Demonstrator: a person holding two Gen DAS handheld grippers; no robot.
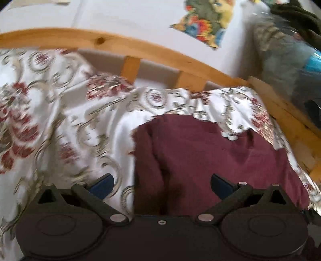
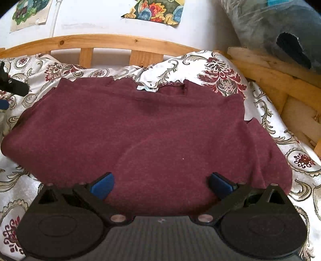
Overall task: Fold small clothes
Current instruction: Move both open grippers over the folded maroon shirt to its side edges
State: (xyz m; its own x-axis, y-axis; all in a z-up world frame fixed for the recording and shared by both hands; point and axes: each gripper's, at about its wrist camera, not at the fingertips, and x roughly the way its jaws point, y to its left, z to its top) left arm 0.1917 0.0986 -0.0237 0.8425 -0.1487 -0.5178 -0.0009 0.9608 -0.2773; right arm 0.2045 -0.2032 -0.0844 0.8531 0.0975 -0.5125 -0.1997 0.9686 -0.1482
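A maroon knit top (image 2: 152, 132) lies on a white bedspread with red floral print (image 2: 270, 124), its neckline and label toward the headboard. My right gripper (image 2: 161, 185) is open, its blue pads spread over the top's near edge, holding nothing. My left gripper (image 1: 162, 185) is open over the top's left edge (image 1: 200, 156), one blue pad over the bedspread (image 1: 60, 120), the other over the maroon cloth. The left gripper also shows in the right wrist view (image 2: 12, 88) at the far left. The left wrist view is blurred.
A wooden slatted headboard (image 2: 112, 43) runs behind the bed against a white wall with colourful pictures (image 2: 158, 10). Wooden boards (image 2: 280, 80) and a grey-blue bundle in plastic (image 2: 276, 26) stand at the right.
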